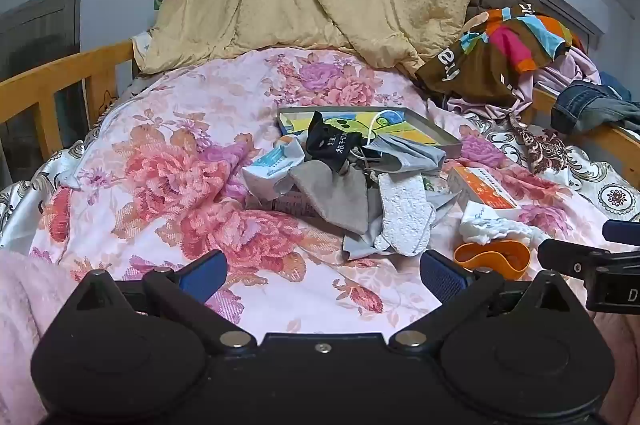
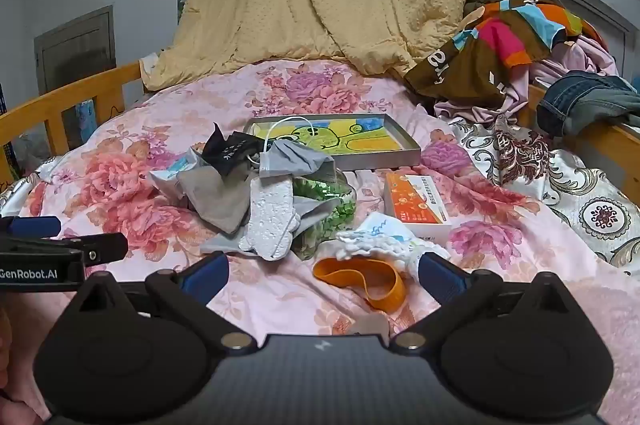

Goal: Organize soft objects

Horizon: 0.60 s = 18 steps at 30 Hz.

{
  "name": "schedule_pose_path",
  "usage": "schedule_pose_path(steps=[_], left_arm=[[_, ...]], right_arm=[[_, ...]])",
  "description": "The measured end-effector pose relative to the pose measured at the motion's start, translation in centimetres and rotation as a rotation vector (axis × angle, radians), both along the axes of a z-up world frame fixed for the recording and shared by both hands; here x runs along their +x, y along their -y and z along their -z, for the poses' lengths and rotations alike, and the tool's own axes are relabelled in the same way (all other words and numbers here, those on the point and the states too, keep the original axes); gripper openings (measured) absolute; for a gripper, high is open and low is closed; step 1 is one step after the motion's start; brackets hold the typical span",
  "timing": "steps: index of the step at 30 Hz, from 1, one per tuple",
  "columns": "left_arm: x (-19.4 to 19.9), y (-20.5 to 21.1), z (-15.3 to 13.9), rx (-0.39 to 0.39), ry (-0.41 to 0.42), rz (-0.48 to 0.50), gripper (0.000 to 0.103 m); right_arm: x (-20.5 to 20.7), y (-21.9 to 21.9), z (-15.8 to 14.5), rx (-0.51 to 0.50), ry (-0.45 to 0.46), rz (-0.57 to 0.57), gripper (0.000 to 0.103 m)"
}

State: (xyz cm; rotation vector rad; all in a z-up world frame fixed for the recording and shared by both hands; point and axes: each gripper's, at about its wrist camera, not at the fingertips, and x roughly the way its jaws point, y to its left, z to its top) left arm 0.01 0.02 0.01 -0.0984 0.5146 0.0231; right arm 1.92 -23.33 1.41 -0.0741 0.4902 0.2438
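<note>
Both grippers hang low over the bed, likely getting ready to pick. The left gripper (image 1: pixel 322 275) and right gripper (image 2: pixel 322 275) are wide open and hold nothing. Just ahead lies an orange band (image 2: pixel 362 279). Past it sits the messy pile of soft things (image 2: pixel 256 193): gray cloths, a white bumpy pad, maybe a mask. Behind is a flat tray (image 2: pixel 404 155).

Straight ahead of the wide-open left gripper (image 1: pixel 322 275), a jumbled heap: a grey cloth (image 1: pixel 334 195) lies flat, a white textured insole (image 1: pixel 404 213) slants across it, and a black printed sock (image 1: pixel 330 141) is perched on top beside a crumpled grey mask (image 1: pixel 404 151). Just ahead of the open right gripper (image 2: pixel 322 275), an orange band (image 2: pixel 362 279) lies looped, touching a white knitted piece (image 2: pixel 372 243).
</note>
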Motion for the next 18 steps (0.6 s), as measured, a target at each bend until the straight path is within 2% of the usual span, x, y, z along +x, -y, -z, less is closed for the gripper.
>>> schedule_pose_path(steps=[18], left_arm=[[0.13, 0.16, 0.39, -0.024, -0.005, 0.016, 0.102]], right_arm=[[-0.17, -0.06, -0.08, -0.003, -0.004, 0.000, 0.103]])
